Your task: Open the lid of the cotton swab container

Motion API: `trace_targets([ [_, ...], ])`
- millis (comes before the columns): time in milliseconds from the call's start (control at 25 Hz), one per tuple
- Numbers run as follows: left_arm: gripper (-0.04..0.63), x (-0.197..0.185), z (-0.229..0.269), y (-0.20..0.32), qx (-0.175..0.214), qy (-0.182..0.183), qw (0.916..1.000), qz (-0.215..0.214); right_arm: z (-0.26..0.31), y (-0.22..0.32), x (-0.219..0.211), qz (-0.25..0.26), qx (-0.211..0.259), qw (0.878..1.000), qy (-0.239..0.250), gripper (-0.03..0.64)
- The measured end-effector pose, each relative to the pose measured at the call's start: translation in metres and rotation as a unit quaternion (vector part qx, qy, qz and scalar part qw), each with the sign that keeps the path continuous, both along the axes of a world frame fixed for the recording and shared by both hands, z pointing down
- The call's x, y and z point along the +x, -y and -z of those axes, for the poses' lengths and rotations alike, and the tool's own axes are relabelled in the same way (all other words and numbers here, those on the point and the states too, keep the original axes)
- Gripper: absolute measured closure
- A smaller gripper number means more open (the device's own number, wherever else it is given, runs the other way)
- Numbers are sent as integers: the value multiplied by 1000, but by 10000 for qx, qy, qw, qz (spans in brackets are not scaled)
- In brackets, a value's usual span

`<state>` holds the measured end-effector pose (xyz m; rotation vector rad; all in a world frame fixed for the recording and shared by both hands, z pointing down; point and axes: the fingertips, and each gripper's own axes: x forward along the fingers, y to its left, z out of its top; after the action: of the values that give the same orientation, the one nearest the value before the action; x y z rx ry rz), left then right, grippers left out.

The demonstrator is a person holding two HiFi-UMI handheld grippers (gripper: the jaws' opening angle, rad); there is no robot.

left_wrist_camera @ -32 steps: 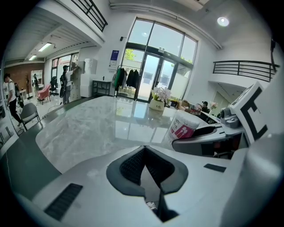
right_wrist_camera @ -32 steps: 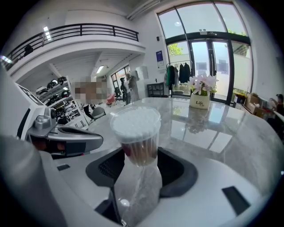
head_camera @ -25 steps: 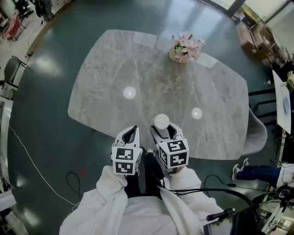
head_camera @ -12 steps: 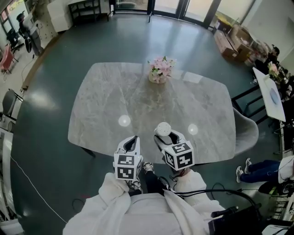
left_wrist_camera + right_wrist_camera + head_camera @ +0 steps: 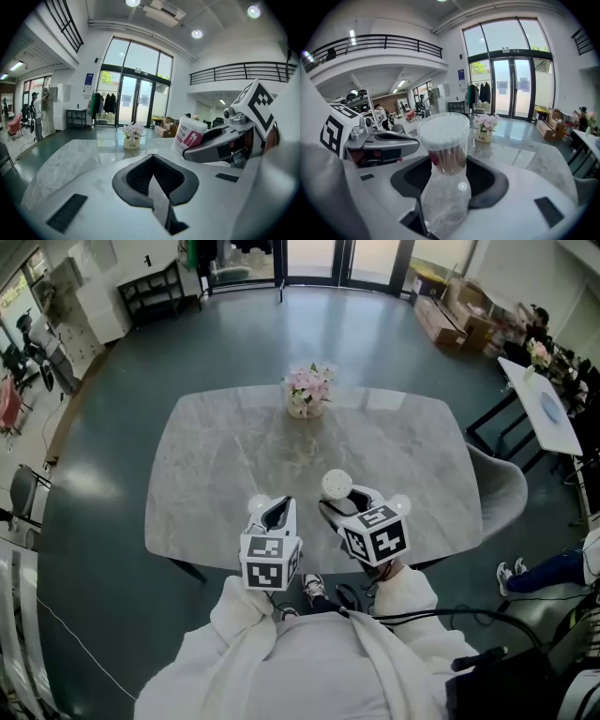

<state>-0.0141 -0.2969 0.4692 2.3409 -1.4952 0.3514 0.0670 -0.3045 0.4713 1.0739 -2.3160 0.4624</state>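
We stand at the near edge of the table point(image 5: 216, 465) — left gripper point(image 5: 275, 514) just left of right gripper point(image 5: 342, 502), the cotton swab container point(image 5: 336, 486) between the right one's jaws. The flower pot point(image 5: 307, 390) sits on the far side of the table — a chair point(image 5: 502, 488) to its right.

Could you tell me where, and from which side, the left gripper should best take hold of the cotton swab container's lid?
Probably by the rim of the lid, pinched across its round edge, coming in from the left gripper's own side. The right gripper clamps the lower body of the cotton swab container, so the lid end sticks out free beyond its jaws. The left jaws are shut and must open first.
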Motion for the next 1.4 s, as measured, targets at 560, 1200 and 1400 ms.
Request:
trace_targets([
  [560,588,25,12,7,179,57,9978,-634,-7,-2,6,288,-246,9992,-126,330],
  [1200,454,55,28,-6,235,20,9776,-2090,-12,-5,6,748,-382,9962,-212,330],
  [1400,359,59,38,-15,366,110,9664,-2542,-14,-12,-2,997,-403,9939,-254,330],
])
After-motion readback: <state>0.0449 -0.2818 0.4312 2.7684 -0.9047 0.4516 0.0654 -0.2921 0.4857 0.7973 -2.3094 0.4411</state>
